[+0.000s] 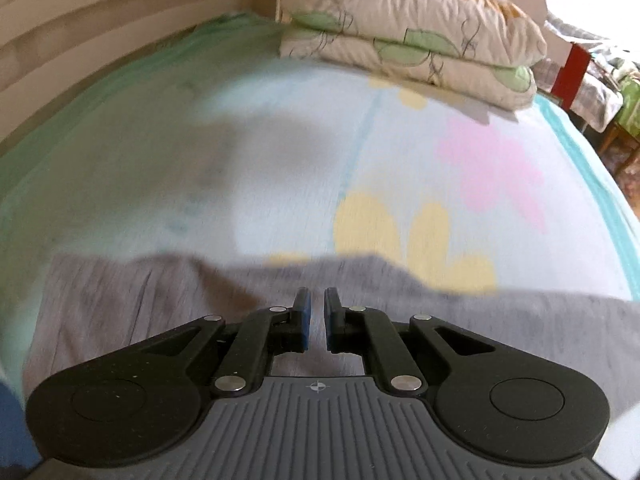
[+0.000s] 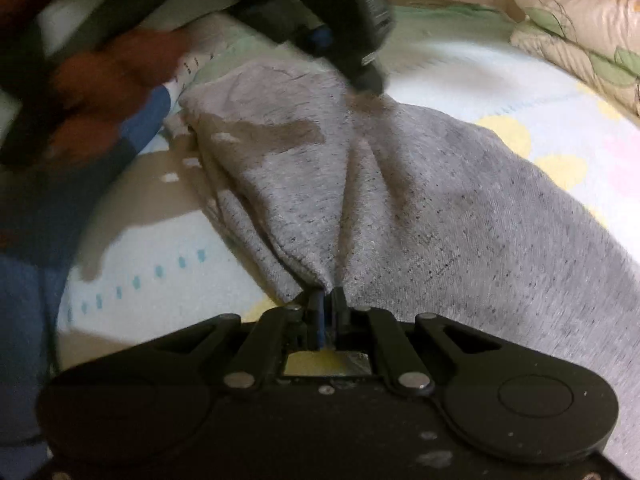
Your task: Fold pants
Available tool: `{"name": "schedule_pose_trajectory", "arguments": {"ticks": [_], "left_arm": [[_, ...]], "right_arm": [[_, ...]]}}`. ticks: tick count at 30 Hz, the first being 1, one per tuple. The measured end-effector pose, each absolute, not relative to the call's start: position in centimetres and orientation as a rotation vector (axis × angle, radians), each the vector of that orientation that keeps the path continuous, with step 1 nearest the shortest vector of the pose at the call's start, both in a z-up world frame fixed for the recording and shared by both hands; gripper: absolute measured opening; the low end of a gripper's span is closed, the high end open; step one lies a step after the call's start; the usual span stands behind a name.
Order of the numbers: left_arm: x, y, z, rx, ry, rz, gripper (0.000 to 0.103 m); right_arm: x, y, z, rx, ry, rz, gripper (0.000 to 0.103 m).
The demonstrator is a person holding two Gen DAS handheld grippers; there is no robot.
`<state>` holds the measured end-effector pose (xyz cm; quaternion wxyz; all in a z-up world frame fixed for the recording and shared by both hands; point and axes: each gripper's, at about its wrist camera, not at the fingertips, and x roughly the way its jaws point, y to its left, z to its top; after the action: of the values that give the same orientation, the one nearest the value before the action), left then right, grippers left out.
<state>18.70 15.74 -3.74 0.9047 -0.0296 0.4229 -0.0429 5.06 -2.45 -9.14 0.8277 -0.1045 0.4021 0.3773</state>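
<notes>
Grey pants (image 2: 420,200) lie on a flower-print bed sheet (image 2: 160,248). My right gripper (image 2: 328,300) is shut on a bunched edge of the pants at their near side. In the left wrist view the pants (image 1: 140,300) spread across the lower part of the frame. My left gripper (image 1: 316,300) hovers over them with its jaws a narrow gap apart and nothing between them. The left gripper also shows, blurred, at the top of the right wrist view (image 2: 360,32), above the far end of the pants.
Two stacked leaf-print pillows (image 1: 412,36) lie at the head of the bed. A slatted headboard (image 1: 100,32) runs along the far left. A red-edged piece of furniture (image 1: 576,68) stands past the bed's right edge. The person's arm in a blue sleeve (image 2: 48,220) is at left.
</notes>
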Motion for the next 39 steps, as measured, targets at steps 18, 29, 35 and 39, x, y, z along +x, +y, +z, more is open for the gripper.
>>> {"name": "schedule_pose_trajectory", "arguments": {"ticks": [18, 29, 35, 39], "left_arm": [[16.8, 16.5, -10.7, -0.103, 1.034, -0.143, 0.009], [17.0, 16.5, -10.4, -0.083, 1.026, -0.14, 0.009], [17.4, 16.7, -10.6, -0.106, 1.026, -0.14, 0.009], [17.1, 16.5, -10.4, -0.087, 1.017, -0.137, 0.008]], "right_arm": [[9.6, -7.8, -6.8, 0.131, 0.846, 0.807, 0.019], [22.6, -9.1, -6.5, 0.194, 0.857, 0.616, 0.028], [25.8, -7.5, -9.1, 0.171, 0.95, 0.616, 0.033], [24.6, -6.7, -10.0, 0.188, 0.953, 0.681, 0.024]]}}
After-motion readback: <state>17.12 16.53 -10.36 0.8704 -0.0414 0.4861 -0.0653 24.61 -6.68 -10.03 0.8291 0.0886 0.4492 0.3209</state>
